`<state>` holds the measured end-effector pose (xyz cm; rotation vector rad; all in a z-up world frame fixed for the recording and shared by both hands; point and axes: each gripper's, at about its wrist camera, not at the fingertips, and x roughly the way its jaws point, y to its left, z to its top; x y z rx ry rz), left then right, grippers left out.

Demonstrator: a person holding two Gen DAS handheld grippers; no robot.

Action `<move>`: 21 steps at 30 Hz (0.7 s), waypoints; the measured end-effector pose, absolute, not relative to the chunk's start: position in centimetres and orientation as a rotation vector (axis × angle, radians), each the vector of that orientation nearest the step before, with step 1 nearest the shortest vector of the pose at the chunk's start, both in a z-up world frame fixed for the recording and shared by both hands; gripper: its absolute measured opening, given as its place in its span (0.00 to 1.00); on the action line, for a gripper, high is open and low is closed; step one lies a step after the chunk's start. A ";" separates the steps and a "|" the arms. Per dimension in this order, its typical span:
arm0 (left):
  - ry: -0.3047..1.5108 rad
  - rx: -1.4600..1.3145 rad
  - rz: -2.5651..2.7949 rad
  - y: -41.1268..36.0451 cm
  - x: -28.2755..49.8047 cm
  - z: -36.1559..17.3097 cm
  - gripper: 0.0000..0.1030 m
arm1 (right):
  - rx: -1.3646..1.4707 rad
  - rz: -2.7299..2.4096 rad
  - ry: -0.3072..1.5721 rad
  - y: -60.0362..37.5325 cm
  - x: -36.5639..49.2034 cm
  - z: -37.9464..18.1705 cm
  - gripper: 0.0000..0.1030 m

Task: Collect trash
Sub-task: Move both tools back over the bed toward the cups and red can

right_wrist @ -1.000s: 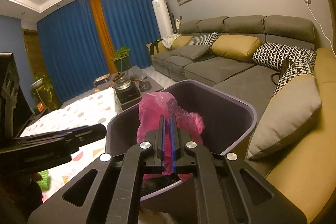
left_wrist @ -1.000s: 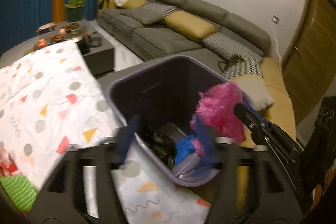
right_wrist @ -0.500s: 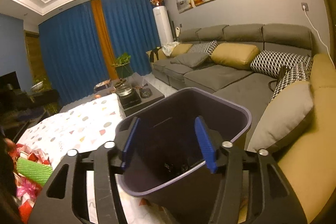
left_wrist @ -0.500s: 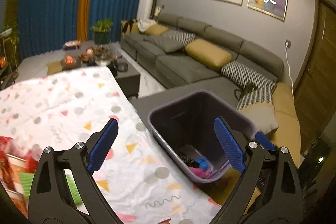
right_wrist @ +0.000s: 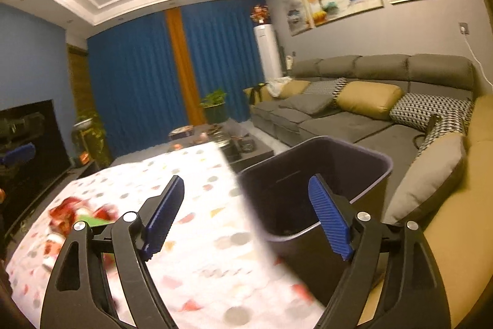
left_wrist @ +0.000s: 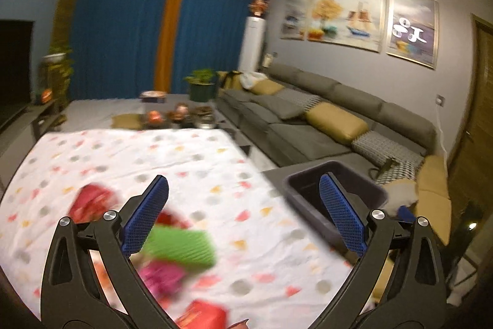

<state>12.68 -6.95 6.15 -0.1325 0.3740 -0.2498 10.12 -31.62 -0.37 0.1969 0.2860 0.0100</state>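
Note:
A dark purple bin (left_wrist: 303, 205) stands beside the table on the right; its inside (right_wrist: 286, 202) shows little from here. On the dotted tablecloth (left_wrist: 123, 153) lies blurred trash: a green crinkled piece (left_wrist: 181, 245), a red wrapper (left_wrist: 92, 202), a pink wrapper (left_wrist: 163, 276) and a red packet (left_wrist: 203, 316). My left gripper (left_wrist: 243, 190) hovers over the table above this pile, jaws opening wide, nothing between them. My right gripper (right_wrist: 246, 184) hangs at the bin's left rim, jaws opening and empty. The red wrappers (right_wrist: 64, 211) lie to its left.
A grey corner sofa (right_wrist: 354, 125) with yellow and patterned cushions runs behind and right of the bin. A low coffee table (left_wrist: 181, 116) with dishes stands beyond the dotted table. A dark TV (right_wrist: 27, 137) and plants line the left wall.
The right gripper opened and the pink bag left it; it then lay in the bin. Both grippers swung left, away from the bin toward the table. The left jaws spread wider.

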 end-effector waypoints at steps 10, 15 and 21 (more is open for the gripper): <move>0.374 -0.224 0.033 4.1 6.0 0.0 0.94 | 0.070 0.186 0.326 -21.7 5.7 -3.3 0.78; 0.362 -0.240 0.113 7.2 3.3 -1.9 0.94 | -0.009 0.239 0.334 -17.5 4.0 -4.2 0.78; 0.385 -0.267 0.140 9.4 2.0 -3.7 0.94 | -0.006 0.267 0.389 -13.8 2.4 -6.6 0.64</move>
